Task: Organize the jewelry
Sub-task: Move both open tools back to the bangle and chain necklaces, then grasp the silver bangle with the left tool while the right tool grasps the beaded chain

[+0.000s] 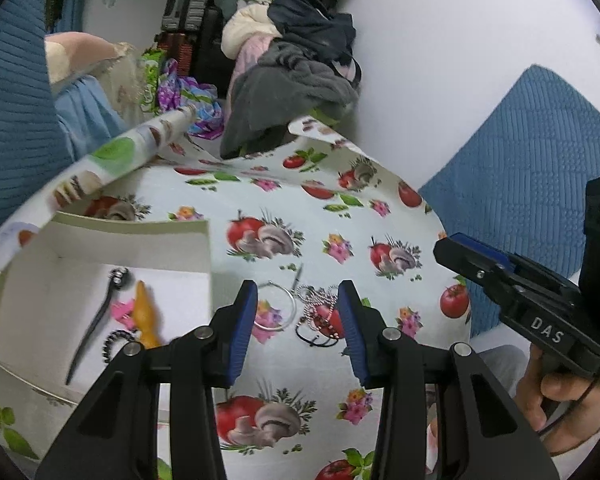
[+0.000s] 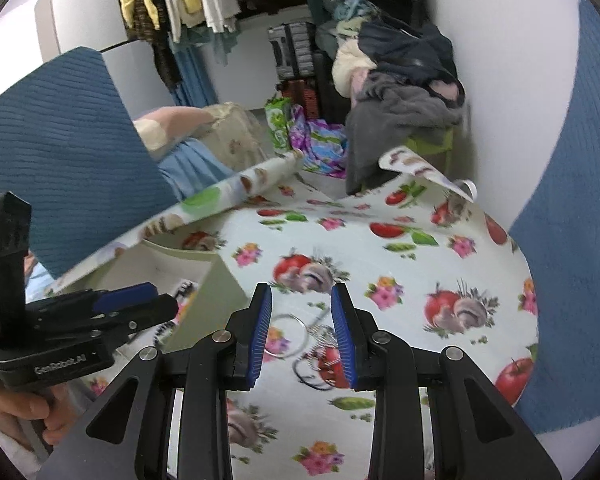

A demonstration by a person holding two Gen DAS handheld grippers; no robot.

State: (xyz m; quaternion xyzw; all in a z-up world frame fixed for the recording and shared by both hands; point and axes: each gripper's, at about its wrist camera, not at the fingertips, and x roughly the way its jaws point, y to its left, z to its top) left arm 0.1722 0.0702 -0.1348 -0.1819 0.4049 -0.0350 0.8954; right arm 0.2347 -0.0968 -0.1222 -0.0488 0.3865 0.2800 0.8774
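Note:
A heap of jewelry lies on the patterned tablecloth: a silver hoop (image 1: 277, 307), a ball chain (image 1: 320, 303) and a black cord (image 1: 315, 339). My left gripper (image 1: 298, 322) is open above the heap, empty. A white box (image 1: 140, 240) at the left holds a dark hair stick (image 1: 96, 318), an orange piece (image 1: 145, 314) and a black beaded band (image 1: 114, 342). My right gripper (image 2: 301, 330) is open and empty above the same hoop (image 2: 290, 334) and chain (image 2: 320, 334). It also shows in the left wrist view (image 1: 466, 250) at the right.
The tablecloth (image 1: 332, 216) with tomatoes and mushrooms covers a round table. A blue cushion (image 1: 520, 184) stands at the right and another (image 2: 60, 152) at the left. Piled clothes (image 1: 292, 64) and suitcases stand behind the table. The box wall (image 2: 216, 296) stands just left of my right gripper.

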